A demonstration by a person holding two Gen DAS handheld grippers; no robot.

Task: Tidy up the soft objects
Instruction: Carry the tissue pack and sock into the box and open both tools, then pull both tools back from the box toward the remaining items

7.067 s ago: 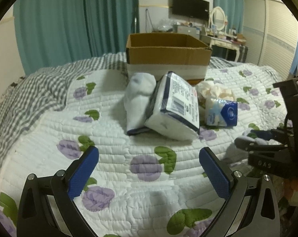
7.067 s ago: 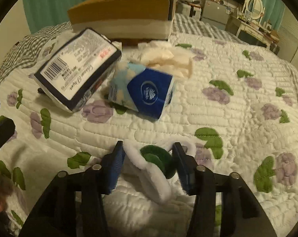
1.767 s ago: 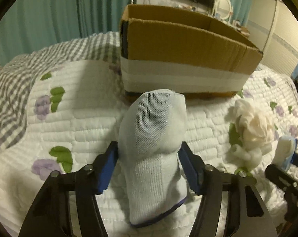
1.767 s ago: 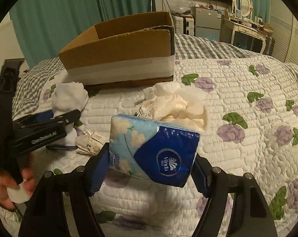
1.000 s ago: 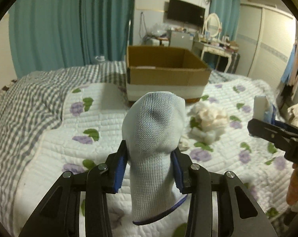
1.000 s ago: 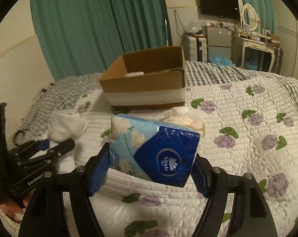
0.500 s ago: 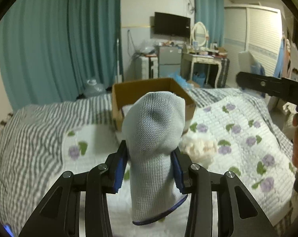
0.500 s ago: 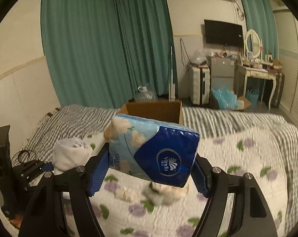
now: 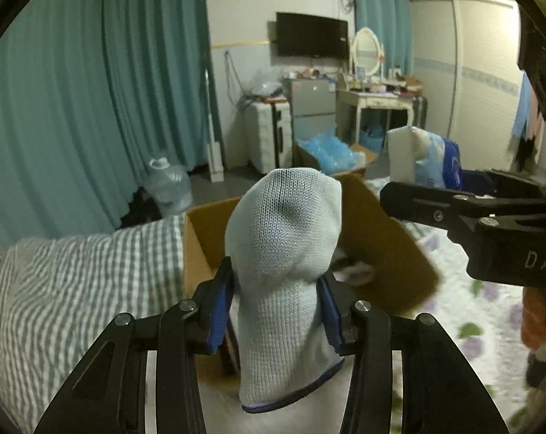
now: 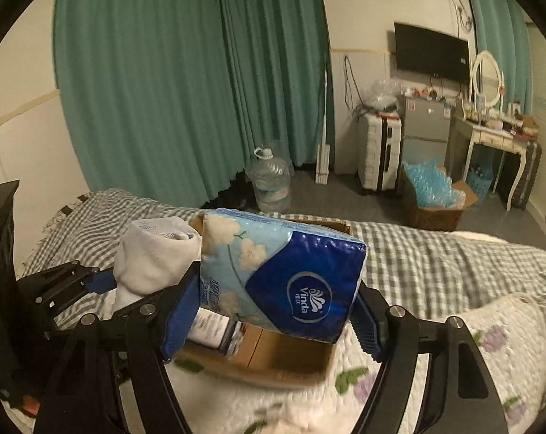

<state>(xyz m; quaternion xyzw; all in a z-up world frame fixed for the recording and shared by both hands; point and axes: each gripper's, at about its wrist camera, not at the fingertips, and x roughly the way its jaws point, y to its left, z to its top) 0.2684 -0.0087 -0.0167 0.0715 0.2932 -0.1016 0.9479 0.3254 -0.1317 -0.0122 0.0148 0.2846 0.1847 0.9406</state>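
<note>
Blue-padded fingers (image 9: 218,311) of the left gripper (image 9: 276,313) pinch a rolled white sock (image 9: 282,275) from both sides, its closed end standing upright above them and its dark-edged cuff hanging below. Pinched likewise, the right gripper (image 10: 271,316) has its two blue pads pressed against the short ends of a blue Vinda tissue pack (image 10: 280,275), which sits level between them.

Largest in view is the bed (image 10: 435,253), covered at the far end by a grey checked blanket (image 9: 74,289) and nearer by a white quilt with purple flowers (image 10: 490,340). On it stands an open cardboard box (image 9: 381,246). Both held items hang over the box: the sock above its near left part, the tissue pack above its right side. Inside the box lies something white with dark print, probably a larger tissue package (image 10: 215,329), though blur and the grippers hide most of it.

In the left wrist view the right gripper (image 9: 490,209) reaches in from the right with the tissue pack (image 9: 425,159) end-on; in the right wrist view the left gripper (image 10: 74,282) and sock (image 10: 153,256) sit just beside the pack, on its left.
</note>
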